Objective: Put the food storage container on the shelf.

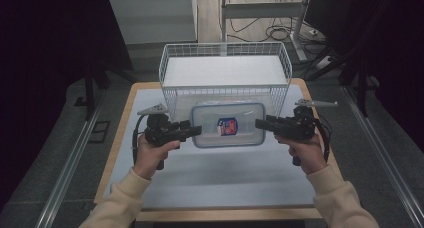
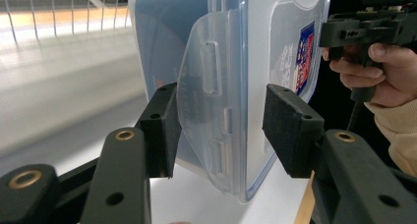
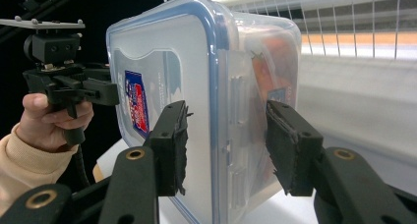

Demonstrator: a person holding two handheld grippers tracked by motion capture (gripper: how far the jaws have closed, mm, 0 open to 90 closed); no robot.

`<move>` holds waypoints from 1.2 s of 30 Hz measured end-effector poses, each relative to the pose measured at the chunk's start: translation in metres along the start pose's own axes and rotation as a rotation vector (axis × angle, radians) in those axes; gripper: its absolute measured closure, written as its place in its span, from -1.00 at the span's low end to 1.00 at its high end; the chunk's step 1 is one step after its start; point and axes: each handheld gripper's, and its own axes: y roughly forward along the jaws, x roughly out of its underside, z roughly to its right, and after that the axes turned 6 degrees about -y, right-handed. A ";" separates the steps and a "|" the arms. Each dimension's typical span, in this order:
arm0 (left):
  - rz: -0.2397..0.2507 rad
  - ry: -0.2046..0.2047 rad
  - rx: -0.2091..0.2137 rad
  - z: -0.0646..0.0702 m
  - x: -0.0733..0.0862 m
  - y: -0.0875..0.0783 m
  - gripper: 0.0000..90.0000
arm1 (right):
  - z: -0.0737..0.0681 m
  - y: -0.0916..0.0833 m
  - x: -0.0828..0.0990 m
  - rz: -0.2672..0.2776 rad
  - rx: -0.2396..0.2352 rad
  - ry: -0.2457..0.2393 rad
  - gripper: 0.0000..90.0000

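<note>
A clear plastic container with a blue-rimmed lid and a red and blue label is held level between both grippers, just in front of the wire basket. My left gripper is shut on its left end; in the left gripper view the pads bracket the lid's side flap. At the right end, my right gripper clamps the container across lid and base, jaws [no point] closed on it. Something orange shows through the container's wall in the right gripper view.
The white wire basket stands at the far edge of the table with a white floor inside. A pale mat covers the wooden tabletop. Cables and a desk frame lie on the floor beyond. Dark curtains flank both sides.
</note>
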 end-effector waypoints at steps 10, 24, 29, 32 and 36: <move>0.022 0.013 0.004 -0.004 -0.036 -0.005 0.10 | 0.002 0.005 -0.036 0.018 0.006 -0.025 0.15; 0.023 0.029 -0.001 -0.019 -0.088 -0.007 0.09 | 0.014 0.020 -0.078 0.021 0.010 -0.018 0.15; 0.016 0.011 0.007 -0.029 -0.101 -0.003 0.09 | 0.019 0.027 -0.091 0.010 0.023 -0.009 0.15; 0.014 0.003 0.011 -0.035 -0.108 -0.001 0.09 | 0.023 0.030 -0.098 0.003 0.029 -0.002 0.14; 0.012 -0.017 0.020 -0.042 -0.118 0.004 0.09 | 0.030 0.035 -0.109 -0.003 0.038 0.006 0.14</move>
